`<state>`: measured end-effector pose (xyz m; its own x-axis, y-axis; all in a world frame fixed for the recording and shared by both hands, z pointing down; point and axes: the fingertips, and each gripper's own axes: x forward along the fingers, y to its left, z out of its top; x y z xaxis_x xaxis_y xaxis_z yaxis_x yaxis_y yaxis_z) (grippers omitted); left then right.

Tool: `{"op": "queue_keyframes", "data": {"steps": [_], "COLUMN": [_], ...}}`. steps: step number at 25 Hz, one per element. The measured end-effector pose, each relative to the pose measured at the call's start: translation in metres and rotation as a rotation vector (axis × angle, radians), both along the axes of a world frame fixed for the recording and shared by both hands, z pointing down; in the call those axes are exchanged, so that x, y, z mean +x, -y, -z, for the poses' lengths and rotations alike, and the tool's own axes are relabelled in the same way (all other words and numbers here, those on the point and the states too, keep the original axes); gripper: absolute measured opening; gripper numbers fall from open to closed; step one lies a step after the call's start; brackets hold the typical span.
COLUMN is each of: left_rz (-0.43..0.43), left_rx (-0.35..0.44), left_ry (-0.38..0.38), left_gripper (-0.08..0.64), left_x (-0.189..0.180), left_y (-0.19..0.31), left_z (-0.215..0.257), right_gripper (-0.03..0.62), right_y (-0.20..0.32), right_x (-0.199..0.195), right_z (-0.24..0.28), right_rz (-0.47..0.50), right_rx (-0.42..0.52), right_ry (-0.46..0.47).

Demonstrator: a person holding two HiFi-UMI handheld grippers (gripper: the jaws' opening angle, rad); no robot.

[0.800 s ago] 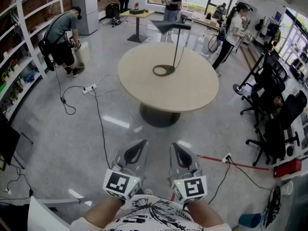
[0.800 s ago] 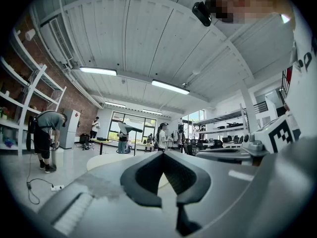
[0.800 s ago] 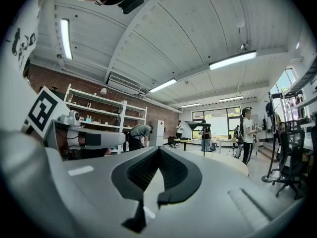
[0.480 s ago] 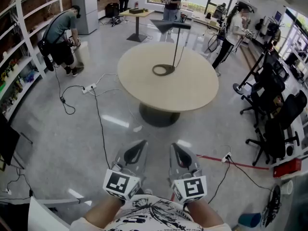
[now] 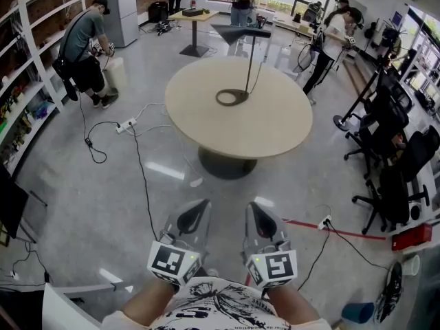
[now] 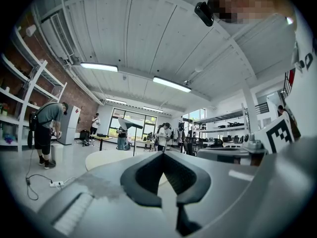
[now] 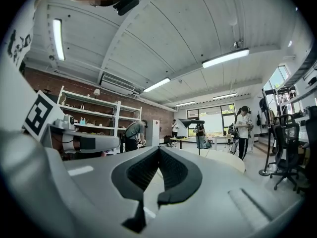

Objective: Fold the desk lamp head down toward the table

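Both sets of jaws together, empty: left gripper (image 5: 203,203) & right gripper (image 5: 250,207), well apart from round beige table (image 5: 275,126); slim black desk lamp (image 5: 237,33) upright nr far edge.

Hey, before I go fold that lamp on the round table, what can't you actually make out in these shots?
- Hinge under the lamp head: too far and small in the head view and in both gripper views.
- Ring base: plain in the head view, lost at each gripper's own body in the gripper views.
- Any switch: too small to tell in every view.
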<state>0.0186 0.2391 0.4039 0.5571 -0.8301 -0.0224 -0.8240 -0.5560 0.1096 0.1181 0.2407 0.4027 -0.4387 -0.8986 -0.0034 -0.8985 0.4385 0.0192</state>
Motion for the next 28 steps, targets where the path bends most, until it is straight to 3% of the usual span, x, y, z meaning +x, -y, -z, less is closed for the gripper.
{"op": "queue_keyframes", "data": {"steps": [16, 22, 28], "left_rz": [0.043, 0.005, -0.039], "left_rx": [-0.017, -0.024, -0.031], "left_ry": [0.004, -0.015, -0.042], "left_gripper": [0.005, 0.005, 0.005], "left_x": [-0.017, -0.026, -0.039], "left_y": [0.06, 0.131, 0.243], "left_z": [0.0, -0.009, -0.003], "right_gripper": [0.009, 0.009, 0.009], "right_y": [0.058, 0.123, 0.219], "right_x": [-0.002, -0.009, -0.014], "right_z": [-0.009, -0.019, -0.01], "right_rz": [0.01, -0.039, -0.095], "right_rx": [-0.041, -0.049, -0.053], "right_ry": [0.026, 0.013, 0.007]}}
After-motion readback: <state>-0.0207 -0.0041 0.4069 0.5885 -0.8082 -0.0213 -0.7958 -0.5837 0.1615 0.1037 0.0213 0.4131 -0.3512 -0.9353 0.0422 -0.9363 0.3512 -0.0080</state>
